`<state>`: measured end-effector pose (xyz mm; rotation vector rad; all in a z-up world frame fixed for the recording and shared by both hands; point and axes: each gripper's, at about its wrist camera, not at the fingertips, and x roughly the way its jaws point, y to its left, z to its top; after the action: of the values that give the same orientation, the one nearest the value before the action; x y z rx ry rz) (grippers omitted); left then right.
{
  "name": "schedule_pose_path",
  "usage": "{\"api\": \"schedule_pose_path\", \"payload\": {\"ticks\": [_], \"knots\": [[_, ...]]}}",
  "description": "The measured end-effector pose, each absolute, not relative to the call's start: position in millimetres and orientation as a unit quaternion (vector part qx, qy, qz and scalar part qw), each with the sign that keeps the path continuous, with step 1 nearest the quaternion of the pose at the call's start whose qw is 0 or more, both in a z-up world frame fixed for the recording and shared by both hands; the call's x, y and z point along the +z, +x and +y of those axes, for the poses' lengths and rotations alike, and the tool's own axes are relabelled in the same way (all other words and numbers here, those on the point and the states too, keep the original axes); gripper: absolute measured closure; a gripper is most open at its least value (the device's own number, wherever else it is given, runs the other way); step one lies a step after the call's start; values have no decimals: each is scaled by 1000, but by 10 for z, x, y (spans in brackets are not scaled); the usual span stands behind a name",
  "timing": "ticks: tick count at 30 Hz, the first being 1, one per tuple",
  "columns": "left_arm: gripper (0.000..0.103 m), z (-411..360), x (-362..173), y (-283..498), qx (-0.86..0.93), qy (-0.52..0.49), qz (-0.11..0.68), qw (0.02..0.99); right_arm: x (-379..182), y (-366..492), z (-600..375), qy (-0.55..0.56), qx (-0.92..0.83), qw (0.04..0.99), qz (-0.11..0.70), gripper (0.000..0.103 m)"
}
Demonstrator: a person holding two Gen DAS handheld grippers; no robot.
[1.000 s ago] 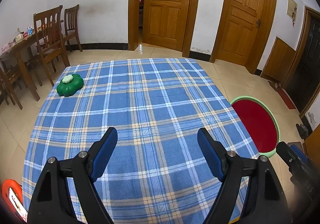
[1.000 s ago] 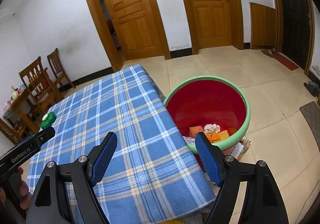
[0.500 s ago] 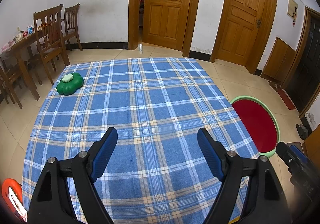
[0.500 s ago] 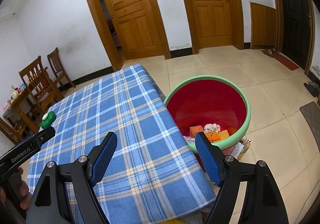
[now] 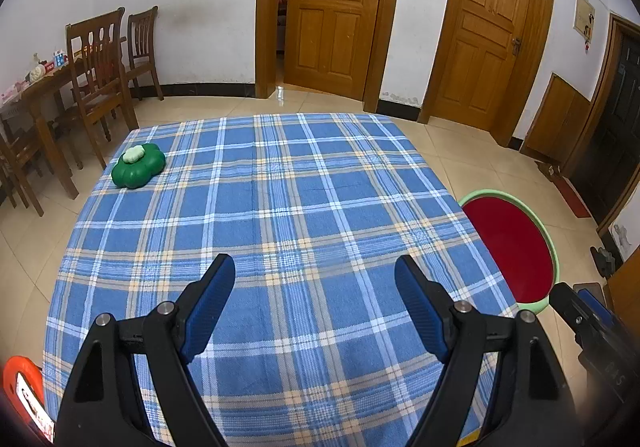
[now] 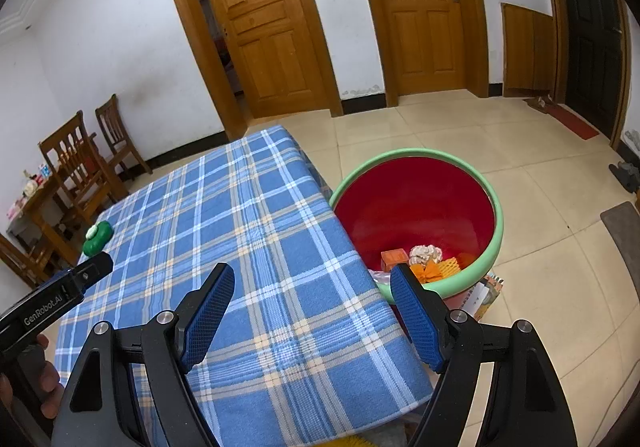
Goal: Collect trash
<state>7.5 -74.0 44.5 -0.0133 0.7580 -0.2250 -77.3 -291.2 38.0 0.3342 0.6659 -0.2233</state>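
Note:
A red bin with a green rim point(image 6: 492, 203) stands on the floor at the table's right side; it also shows in the left wrist view point(image 5: 554, 259). Several pieces of trash point(image 6: 426, 261), orange and whitish, lie in its bottom. My left gripper point(image 5: 314, 287) is open and empty above the near part of the blue plaid tablecloth point(image 5: 280, 207). My right gripper point(image 6: 312, 289) is open and empty above the table's near right corner, just left of the bin.
A green flower-shaped object point(image 5: 138, 167) with a white top sits at the table's far left corner. Wooden chairs point(image 5: 100, 71) and a side table stand at the left. Wooden doors point(image 5: 332, 7) line the far wall. A tiled floor surrounds the table.

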Motion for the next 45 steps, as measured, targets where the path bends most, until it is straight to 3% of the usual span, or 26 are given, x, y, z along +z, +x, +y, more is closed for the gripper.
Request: {"api": "schedule_pose_path", "payload": {"ticks": [45], "knots": [[21, -744, 427, 65, -110, -8, 373, 921, 391, -765, -2908, 163, -109, 925, 326, 22]]}}
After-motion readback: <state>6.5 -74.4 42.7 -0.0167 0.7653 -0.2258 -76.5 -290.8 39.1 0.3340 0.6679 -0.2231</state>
